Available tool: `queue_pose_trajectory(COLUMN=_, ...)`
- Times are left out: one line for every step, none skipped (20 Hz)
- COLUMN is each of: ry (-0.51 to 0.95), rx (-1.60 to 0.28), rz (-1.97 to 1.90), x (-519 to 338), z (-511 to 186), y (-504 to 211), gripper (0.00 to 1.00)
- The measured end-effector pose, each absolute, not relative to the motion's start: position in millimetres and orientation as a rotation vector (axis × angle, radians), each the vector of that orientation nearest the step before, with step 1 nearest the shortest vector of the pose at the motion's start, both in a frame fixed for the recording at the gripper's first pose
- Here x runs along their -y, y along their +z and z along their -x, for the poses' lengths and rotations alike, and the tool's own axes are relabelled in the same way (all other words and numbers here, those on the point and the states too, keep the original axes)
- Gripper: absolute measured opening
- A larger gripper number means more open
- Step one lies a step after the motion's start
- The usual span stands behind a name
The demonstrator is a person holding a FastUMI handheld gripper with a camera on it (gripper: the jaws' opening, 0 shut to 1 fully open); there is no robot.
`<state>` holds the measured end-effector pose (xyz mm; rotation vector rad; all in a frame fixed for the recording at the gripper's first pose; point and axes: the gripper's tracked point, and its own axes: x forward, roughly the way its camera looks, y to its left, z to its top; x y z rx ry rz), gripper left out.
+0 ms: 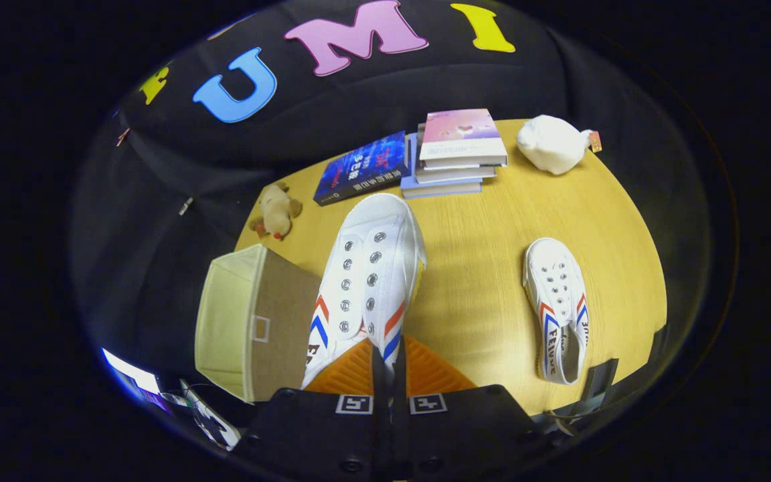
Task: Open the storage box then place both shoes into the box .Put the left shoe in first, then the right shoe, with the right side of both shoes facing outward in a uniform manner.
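Note:
My gripper (pixel 389 367) is shut on a white canvas shoe (pixel 369 274) with red and blue chevrons, pinching its opening edge between both fingers. The shoe hangs above the yellow wooden table (pixel 479 294), toe pointing away from me. Just left of it stands the beige fabric storage box (pixel 251 321), its opening turned to the left and its brown lid panel facing the shoe. The second white shoe (pixel 558 308) lies flat on the table to the right, toe away from me, heel near the front edge.
Beyond the held shoe lie a dark blue book (pixel 362 167) and a stack of books (pixel 456 152). A white plush toy (pixel 551 143) rests at the far right, and a small brown plush (pixel 276 211) sits at the far left edge.

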<state>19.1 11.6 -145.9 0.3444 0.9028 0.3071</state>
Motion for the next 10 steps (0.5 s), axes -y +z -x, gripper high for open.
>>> queue_pose_trajectory(ry=0.320, rx=-0.878, rz=-0.354, x=-24, z=-15, y=-128, gripper=0.05)
queue_pose_trajectory(ry=0.329, rx=-0.857, rz=-0.363, x=-38, z=-10, y=-112, gripper=0.05)
queue_pose_trajectory(ry=0.341, rx=-0.842, rz=-0.373, x=-53, z=-5, y=-99, gripper=0.05)
queue_pose_trajectory(ry=0.351, rx=-0.833, rz=-0.386, x=-69, z=1, y=-88, gripper=0.05)
queue_pose_trajectory(ry=0.360, rx=-0.830, rz=-0.403, x=-86, z=7, y=-80, gripper=0.05)
queue_pose_trajectory(ry=0.376, rx=-0.829, rz=-0.421, x=-106, z=11, y=-73, gripper=0.05)
queue_pose_trajectory(ry=0.393, rx=-0.830, rz=-0.438, x=-124, z=14, y=-68, gripper=0.05)
queue_pose_trajectory(ry=0.410, rx=-0.831, rz=-0.451, x=-143, z=17, y=-66, gripper=0.05)
queue_pose_trajectory(ry=0.429, rx=-0.838, rz=-0.457, x=-162, z=21, y=-65, gripper=0.05)
queue_pose_trajectory(ry=0.444, rx=-0.845, rz=-0.458, x=-179, z=23, y=-65, gripper=0.05)
